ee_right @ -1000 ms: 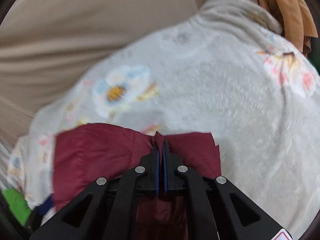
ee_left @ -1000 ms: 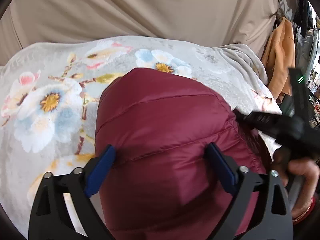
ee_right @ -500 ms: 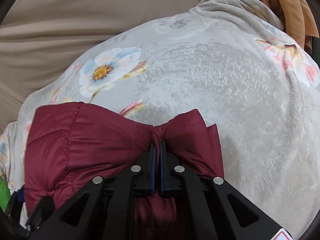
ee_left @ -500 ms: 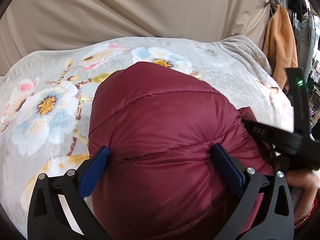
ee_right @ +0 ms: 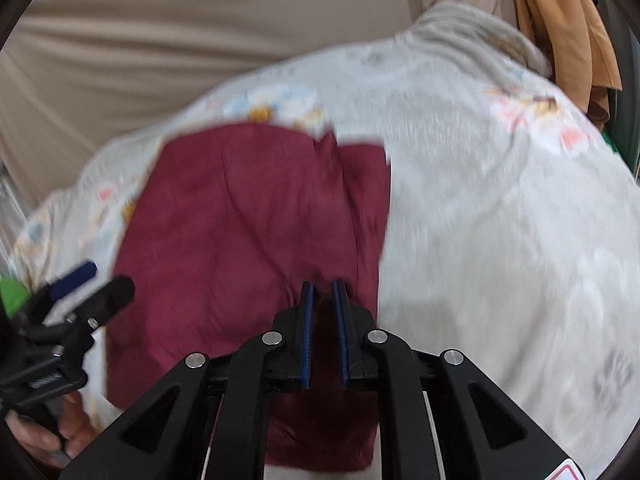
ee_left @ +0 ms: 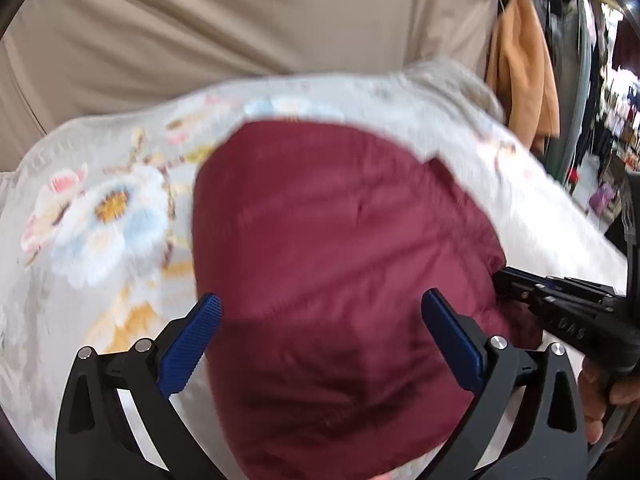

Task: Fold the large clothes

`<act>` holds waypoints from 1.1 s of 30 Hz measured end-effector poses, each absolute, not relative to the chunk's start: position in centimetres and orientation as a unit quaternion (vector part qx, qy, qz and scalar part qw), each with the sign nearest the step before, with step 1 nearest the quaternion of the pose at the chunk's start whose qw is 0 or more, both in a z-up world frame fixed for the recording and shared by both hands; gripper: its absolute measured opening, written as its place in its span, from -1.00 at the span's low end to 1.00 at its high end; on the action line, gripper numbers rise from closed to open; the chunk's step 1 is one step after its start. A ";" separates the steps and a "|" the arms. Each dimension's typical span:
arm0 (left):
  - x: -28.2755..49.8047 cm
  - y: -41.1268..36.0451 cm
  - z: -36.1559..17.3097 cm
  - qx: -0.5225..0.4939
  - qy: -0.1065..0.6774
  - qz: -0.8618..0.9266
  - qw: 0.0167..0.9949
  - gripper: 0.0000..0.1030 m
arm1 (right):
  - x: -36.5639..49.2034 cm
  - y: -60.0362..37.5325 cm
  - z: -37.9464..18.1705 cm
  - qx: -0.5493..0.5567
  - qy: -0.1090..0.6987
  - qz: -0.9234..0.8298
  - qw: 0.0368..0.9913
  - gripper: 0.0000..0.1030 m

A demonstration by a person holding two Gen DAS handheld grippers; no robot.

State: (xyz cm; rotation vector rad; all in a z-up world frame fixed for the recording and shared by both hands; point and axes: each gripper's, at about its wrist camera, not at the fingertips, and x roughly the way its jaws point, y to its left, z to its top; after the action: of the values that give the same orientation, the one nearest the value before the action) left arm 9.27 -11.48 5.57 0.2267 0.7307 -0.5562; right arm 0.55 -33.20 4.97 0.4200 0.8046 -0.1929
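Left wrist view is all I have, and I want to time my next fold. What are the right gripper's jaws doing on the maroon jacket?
Observer: The right gripper has its jaws opening. A narrow gap shows between the pads, with a fold of the maroon jacket in it.
Operator: Thanks. Is there anything beside my left gripper that I cannot see?
Observer: Yes. Something bright green sits just past the left gripper, at the left edge of the right wrist picture. Too little of it shows to tell what it is.
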 end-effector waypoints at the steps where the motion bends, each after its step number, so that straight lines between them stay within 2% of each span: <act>1: 9.2 -11.6 4.8 0.112 0.361 -0.263 0.888 0.91 | 0.4 -32.9 4.1 0.201 0.395 -0.093 0.891 -0.85; 5: 8.7 -11.4 3.4 0.120 0.361 -0.250 0.890 0.91 | -0.5 -32.1 2.2 0.188 0.401 -0.100 0.891 -0.92; 12: 9.0 -11.5 3.0 0.121 0.371 -0.237 0.890 0.91 | -0.9 -32.4 2.0 0.202 0.393 -0.091 0.892 -0.91; 15: 8.8 -10.1 4.1 0.094 0.381 -0.236 0.889 0.90 | -2.0 -33.1 3.4 0.228 0.372 -0.086 0.896 -0.67; 17: 8.5 -8.7 5.1 0.077 0.372 -0.228 0.897 0.90 | -3.2 -33.5 4.7 0.239 0.344 -0.089 0.904 0.07; 18: 8.5 -8.3 5.5 0.072 0.368 -0.225 0.899 0.91 | -3.7 -33.7 5.3 0.242 0.331 -0.091 0.908 0.19; 22: 8.9 -6.0 7.0 0.038 0.364 -0.219 0.904 0.91 | -3.3 -34.3 5.8 0.248 0.331 -0.072 0.907 0.38; 27: 11.5 -3.3 6.1 -0.034 0.412 -0.224 0.883 0.91 | -1.5 -35.4 3.1 0.320 0.365 -0.040 0.873 0.39; 33: 13.5 -4.1 3.5 -0.068 0.454 -0.250 0.852 0.91 | -0.8 -36.1 0.8 0.377 0.371 0.006 0.849 0.44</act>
State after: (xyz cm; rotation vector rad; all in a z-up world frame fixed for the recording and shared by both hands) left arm 13.48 -4.08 3.55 -0.1434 0.9563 -0.5271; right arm -0.78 -36.08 0.79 0.7947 0.7816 0.0134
